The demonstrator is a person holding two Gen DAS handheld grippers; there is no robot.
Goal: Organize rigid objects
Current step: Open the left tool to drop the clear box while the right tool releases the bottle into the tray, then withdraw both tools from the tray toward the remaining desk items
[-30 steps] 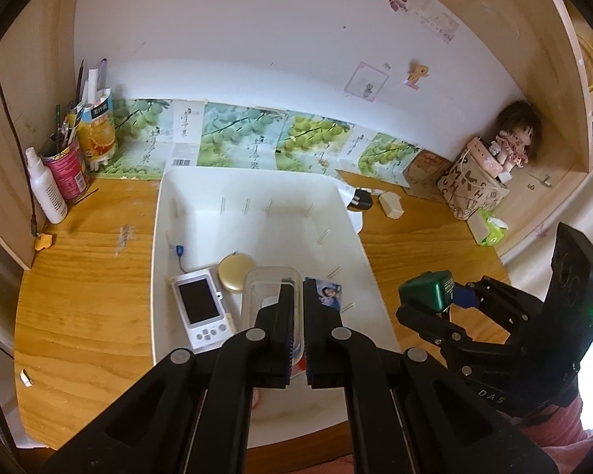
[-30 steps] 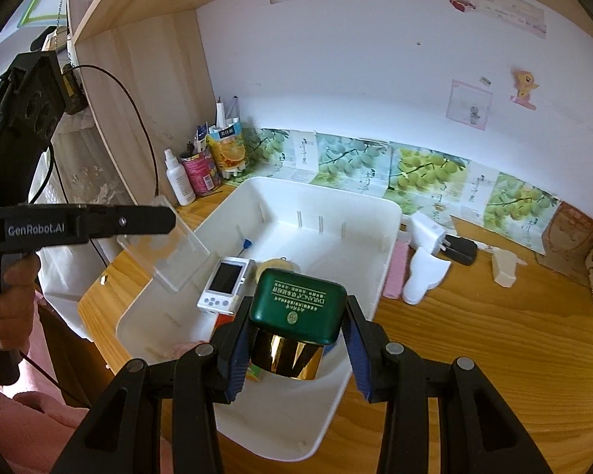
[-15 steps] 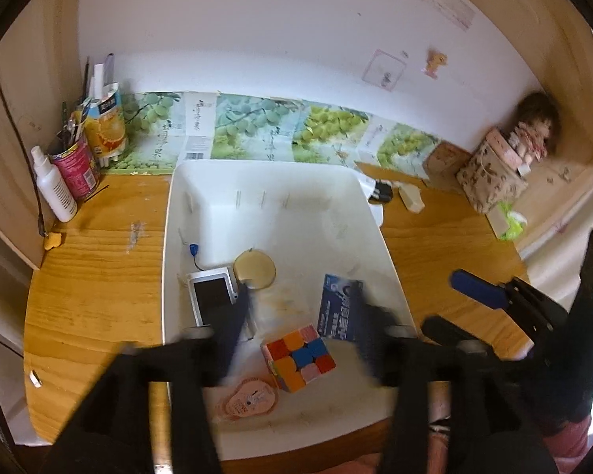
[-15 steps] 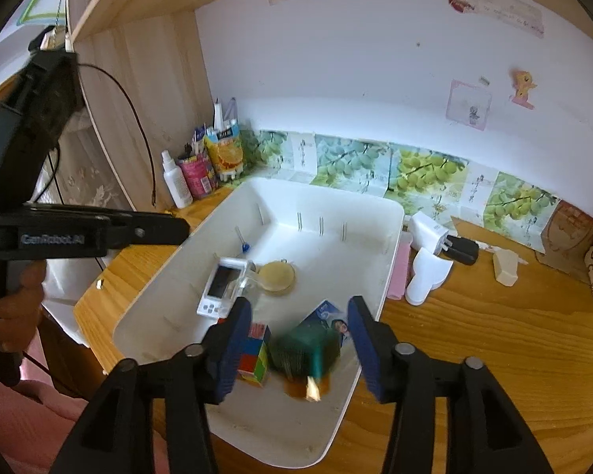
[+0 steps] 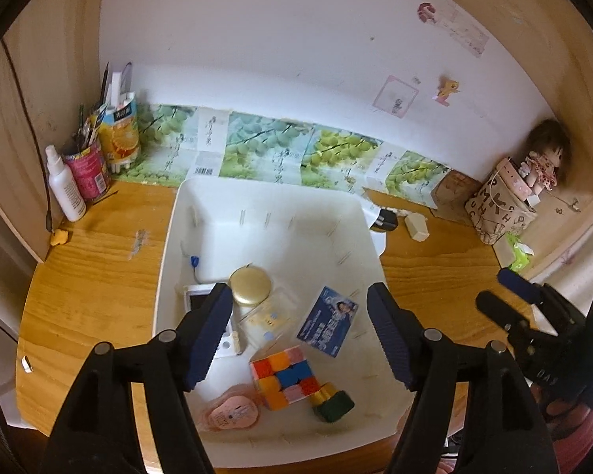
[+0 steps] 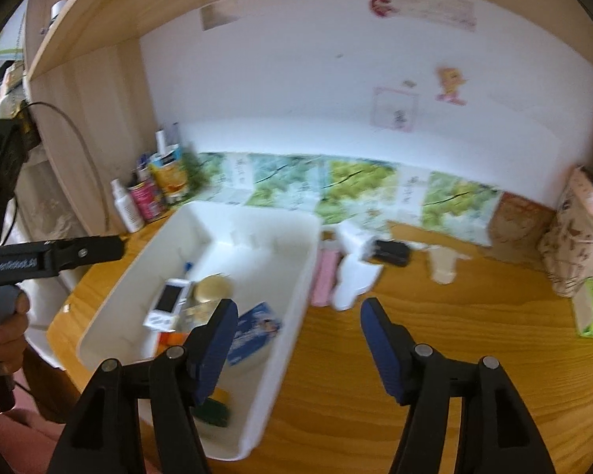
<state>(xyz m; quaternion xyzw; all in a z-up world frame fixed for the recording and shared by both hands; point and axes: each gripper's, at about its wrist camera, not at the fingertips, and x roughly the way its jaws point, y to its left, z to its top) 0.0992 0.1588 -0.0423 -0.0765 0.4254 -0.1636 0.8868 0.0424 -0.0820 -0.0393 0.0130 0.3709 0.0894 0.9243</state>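
The white bin stands in the middle of the wooden bench and holds the sorted rigid objects. At its near end lie a green-and-gold jar on its side, a colour cube just beside it, and a pink round item. Further in lie a blue card, a clear plastic case, a gold compact and a white handheld device.

The left gripper hovers over the near half of the bin. Its jaws are opening, and nothing is between them. The right gripper is off the bin's right wall, over bare bench. Its jaws are also opening and carry nothing.

Judged step: both deposits appear complete, and the grippers are free for the next pickup.

Objects outside the bin, to its right, are a pink bar, a white handled device, a black plug and a cream piece. The right gripper is the nearer one to this group.

The next move calls for aligning the wide jaws across one item's narrow side. The pink bar lies touching or just beside the bin wall, so finger clearance there looks tight. The right wrist view is blurred, so fine outlines are uncertain.
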